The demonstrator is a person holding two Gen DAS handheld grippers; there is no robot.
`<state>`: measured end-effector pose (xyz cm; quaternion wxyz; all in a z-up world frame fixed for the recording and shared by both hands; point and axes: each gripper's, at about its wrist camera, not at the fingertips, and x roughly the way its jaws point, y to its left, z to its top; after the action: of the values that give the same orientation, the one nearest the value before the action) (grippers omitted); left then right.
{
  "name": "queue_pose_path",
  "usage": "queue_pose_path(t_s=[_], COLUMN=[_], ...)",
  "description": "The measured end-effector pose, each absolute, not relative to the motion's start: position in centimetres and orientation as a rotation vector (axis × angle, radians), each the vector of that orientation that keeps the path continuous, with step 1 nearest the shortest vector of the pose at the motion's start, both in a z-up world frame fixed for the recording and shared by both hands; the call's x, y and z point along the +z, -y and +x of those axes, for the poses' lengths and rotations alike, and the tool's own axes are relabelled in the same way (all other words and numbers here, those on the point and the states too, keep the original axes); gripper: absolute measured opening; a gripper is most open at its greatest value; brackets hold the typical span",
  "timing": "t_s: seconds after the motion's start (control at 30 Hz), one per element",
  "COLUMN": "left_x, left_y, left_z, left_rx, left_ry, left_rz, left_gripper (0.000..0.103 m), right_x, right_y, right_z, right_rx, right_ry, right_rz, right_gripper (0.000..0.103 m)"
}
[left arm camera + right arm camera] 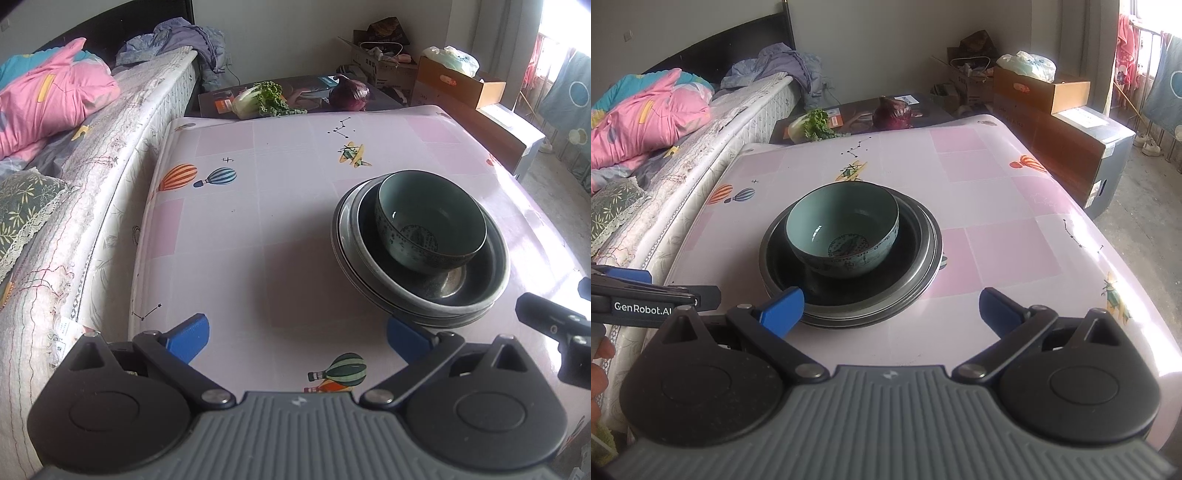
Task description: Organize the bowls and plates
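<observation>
Right wrist view: the teal bowl [844,230] sits nested in stacked dark plates [923,258] at bench [997,206] centre, toward 12 o'clock from the right tool [892,304], which gapes wide and empty. The left tool [297,338], equally spread and empty, has the stack at 2 o'clock. Judgement: the stack looks complete, so withdraw straight back without nudging the rims.
</observation>
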<state>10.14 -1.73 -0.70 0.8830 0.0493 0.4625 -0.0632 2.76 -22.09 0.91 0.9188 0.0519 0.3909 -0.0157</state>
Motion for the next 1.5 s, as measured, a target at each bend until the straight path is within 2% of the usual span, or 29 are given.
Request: queue_pose_path(t_s=[1.5], left_x=[-1.6], left_y=[3.1], left_z=[9.0], left_rx=[-0.191], left_ry=[-1.043], left_rz=[0.107], left_gripper=[0.103], right_x=[-0.4], right_y=[22.8], right_z=[2.6], right_rx=[-0.029], right_ry=[-0.887], right_rz=[0.084], right_gripper=[0.102])
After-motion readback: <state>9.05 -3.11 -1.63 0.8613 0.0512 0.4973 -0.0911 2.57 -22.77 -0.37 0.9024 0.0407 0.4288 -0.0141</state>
